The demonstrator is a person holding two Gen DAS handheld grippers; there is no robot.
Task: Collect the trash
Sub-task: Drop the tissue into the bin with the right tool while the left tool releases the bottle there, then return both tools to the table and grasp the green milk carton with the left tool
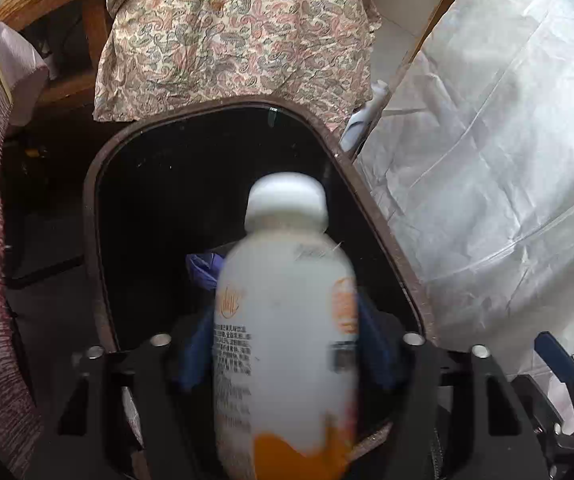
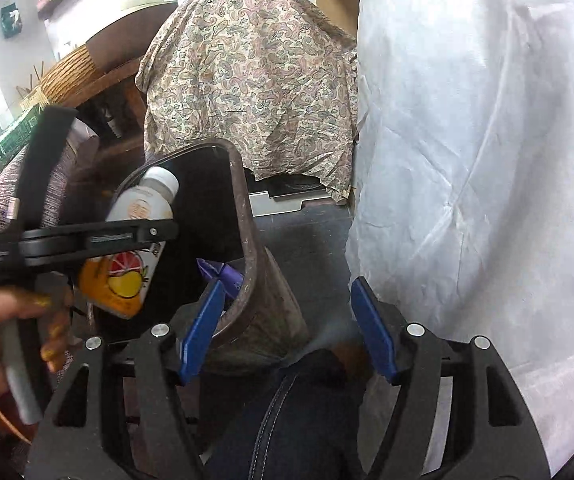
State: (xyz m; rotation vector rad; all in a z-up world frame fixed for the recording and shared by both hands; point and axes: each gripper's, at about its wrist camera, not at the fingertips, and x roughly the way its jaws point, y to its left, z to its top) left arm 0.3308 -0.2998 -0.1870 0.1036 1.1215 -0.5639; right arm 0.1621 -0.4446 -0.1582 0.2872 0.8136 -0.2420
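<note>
You held the bottle point(image 1: 287, 340) cap-first over the bin point(image 1: 99, 184) between left gripper point(image 1: 283, 352) jaws, grip unclear; right gripper point(image 2: 287, 328) jaws stood wide, empty.

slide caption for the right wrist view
Left gripper holds a drink bottle over the brown bin; right gripper open.

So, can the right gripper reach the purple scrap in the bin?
Probably not directly: the open right gripper sits at the bin rim, and the bottle crowds the opening above the purple scrap.
</note>
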